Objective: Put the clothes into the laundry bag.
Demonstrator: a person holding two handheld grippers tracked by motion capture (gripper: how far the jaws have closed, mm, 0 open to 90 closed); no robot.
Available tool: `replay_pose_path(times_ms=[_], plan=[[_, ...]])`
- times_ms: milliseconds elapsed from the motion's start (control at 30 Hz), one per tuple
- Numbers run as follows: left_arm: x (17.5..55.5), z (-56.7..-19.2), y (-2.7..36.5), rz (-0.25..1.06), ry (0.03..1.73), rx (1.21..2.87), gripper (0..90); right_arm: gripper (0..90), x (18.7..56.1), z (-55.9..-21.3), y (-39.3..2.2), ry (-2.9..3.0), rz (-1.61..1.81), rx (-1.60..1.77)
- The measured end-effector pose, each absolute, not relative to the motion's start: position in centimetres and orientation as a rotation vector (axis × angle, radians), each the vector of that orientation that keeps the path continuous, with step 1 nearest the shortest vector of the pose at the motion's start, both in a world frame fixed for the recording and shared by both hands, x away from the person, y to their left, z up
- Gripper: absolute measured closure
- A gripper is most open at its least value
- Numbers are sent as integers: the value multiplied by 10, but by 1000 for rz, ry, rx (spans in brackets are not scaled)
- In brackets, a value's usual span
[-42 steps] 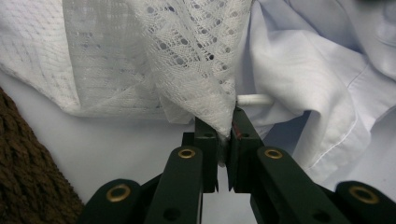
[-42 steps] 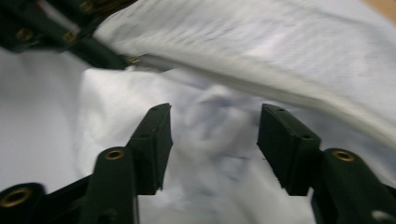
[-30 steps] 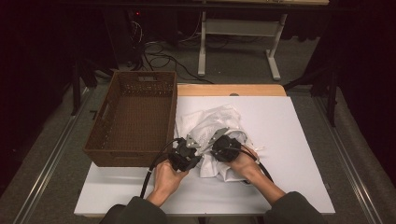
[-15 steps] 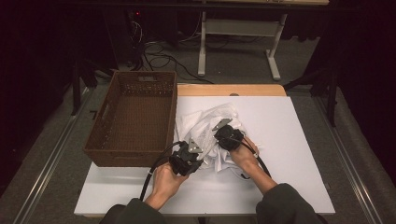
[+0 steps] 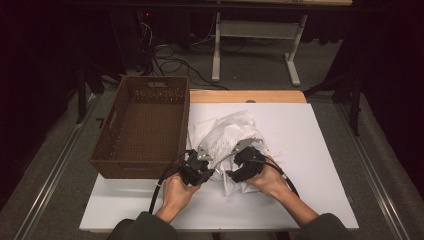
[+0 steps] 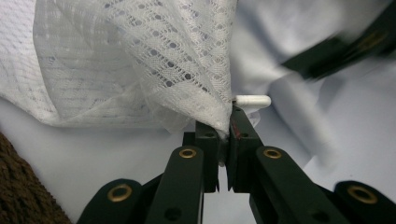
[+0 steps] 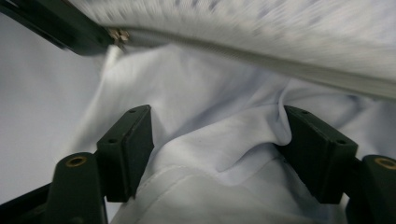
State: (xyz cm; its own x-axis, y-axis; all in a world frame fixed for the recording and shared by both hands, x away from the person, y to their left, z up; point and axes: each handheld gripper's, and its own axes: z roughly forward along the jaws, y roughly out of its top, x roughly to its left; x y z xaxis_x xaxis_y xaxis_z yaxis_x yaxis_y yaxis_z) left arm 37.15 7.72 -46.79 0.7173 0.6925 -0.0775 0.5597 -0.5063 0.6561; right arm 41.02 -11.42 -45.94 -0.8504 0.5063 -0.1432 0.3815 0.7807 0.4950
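A white mesh bag (image 5: 227,131) lies crumpled on the white table (image 5: 310,150), over a smooth white cloth (image 7: 210,135). My left gripper (image 6: 227,127) is shut on the bag's mesh edge (image 6: 140,60), beside a white zip pull (image 6: 252,100). In the high view the left gripper (image 5: 201,165) sits at the pile's near left. My right gripper (image 5: 239,172) is just to its right. Its jaws have just been opening. The right gripper (image 7: 217,149) now stands open astride a fold of the white cloth, its pads not pressing on it.
A brown woven basket (image 5: 135,162) stands at the table's left, touching the pile's left side; its corner (image 6: 21,196) appears in the left gripper view. A wooden strip (image 5: 245,96) runs along the table's far edge. Bare table lies to the right of the pile.
The right gripper came back toward the near edge of the pile and its jaws opened. The left gripper stayed put, still pinching the mesh.
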Motion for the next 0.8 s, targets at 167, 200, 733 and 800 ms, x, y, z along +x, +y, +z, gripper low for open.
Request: replay_pose_path(times_ms=[167,200,733,800], plan=[[374,-470,79,229,957,2239,849,481,419,-482,-98,2678,513,654],[375,-471,79,219,960,2237,848,588,421,-481,-98,2683,517,651],[369,-462,63,176,879,2212,854,858,430,-452,-102,2632,703,737],[367,-460,65,180,890,2220,855,858,441,-465,-95,2613,619,758]])
